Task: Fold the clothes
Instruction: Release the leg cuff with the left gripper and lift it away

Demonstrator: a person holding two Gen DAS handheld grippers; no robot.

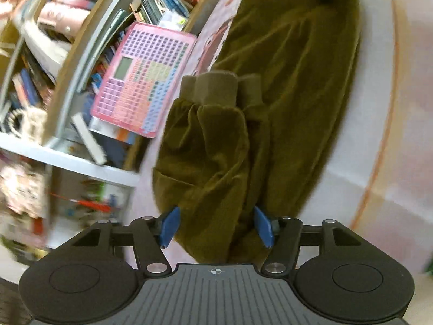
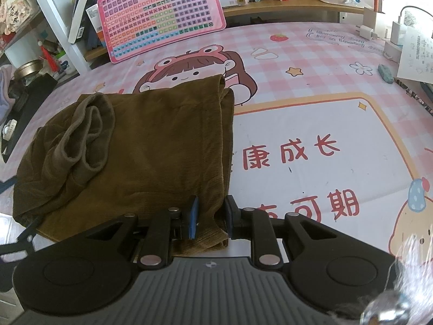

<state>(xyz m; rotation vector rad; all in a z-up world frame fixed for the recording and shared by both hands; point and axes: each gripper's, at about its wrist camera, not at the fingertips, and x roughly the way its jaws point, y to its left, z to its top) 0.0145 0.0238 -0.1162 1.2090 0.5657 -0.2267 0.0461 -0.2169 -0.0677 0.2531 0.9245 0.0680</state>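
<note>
Olive-brown garment (image 2: 140,146) lies folded on the bench (image 2: 311,135), left part of the pink cartoon-print cover, ribbed cuffs (image 2: 84,135) bunched on top toward its left end.

Right wrist view: right tool (image 2: 210,218) at the garment's near edge, jaws spread with a fold of the cloth sitting between them; blue pad (image 2: 193,216) on the left finger touches the fabric, but a gap shows on the other side, so it reads as released, not clamped. This view alone shows the bench print clearly: cartoon girl (image 2: 194,67) in a frog hat partly under the garment, red Chinese characters (image 2: 292,154) to the right, chargers and paper at the far right edge.

Left wrist view: tilted and blurred. Left tool (image 1: 216,224) wide apart, blue pads (image 1: 169,226) on either side of a bunched bit of garment (image 1: 270,94), no squeeze visible, released. Cuffs (image 1: 216,89) show here straight ahead. Only this view shows the bookshelf (image 1: 81,54) side in depth, though smeared.

Pink keyboard-style toy board (image 2: 162,16) leans against the shelf behind the bench, seen in both views (image 1: 143,81), well apart from the garment in the right view.
</note>
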